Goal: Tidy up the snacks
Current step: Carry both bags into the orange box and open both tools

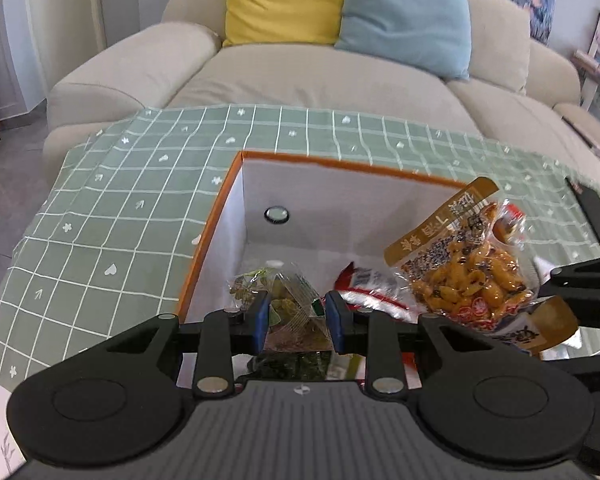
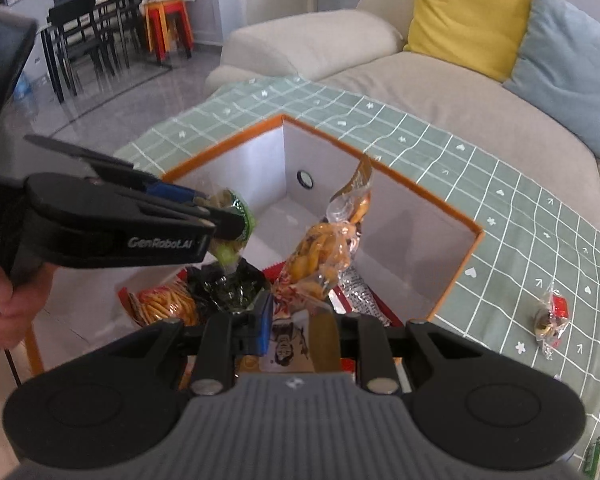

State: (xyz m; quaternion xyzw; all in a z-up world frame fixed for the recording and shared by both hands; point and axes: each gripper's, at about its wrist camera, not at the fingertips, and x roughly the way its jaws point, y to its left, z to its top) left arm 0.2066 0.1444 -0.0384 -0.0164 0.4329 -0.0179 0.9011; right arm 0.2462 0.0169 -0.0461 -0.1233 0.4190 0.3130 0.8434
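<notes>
While both grippers hang over the orange-rimmed storage box (image 1: 220, 184), each already carries 1 snack: the left gripper (image 1: 297, 322) has its blue pads closed partway on a small clear packet of green snacks (image 1: 290, 300), and the right gripper (image 2: 298, 320) is narrowed onto the gold end seam of a clear bag of yellow-orange snacks (image 2: 324, 252), which stands up from the jaws and leans over the box. Both packs look light and soft, a film skin around loose pieces, so I judge they will sag, twist and swing rather than hold a shape; the glossy film is probably slippery too. The flat heat-sealed edge is the sensible place to grip, as the right gripper shows, since squeezing the belly risks crushing the contents or letting the pack squirt out. The green packet is pinched across its body, which seems safe only because it is small and gives easily. Inside the box lie a red and white packet (image 1: 364, 284), a dark green seaweed-like pack (image 2: 228, 288) and a bag of orange sticks (image 2: 164, 304), all loosely heaped, so a dropped bag should land softly. 1 small wrapped sweet with a red label (image 2: 552, 316) lies on the green checked cloth (image 2: 500, 208), well apart from the box, right of it in the right wrist view; its twisted wrapper end looks the easiest hold.
</notes>
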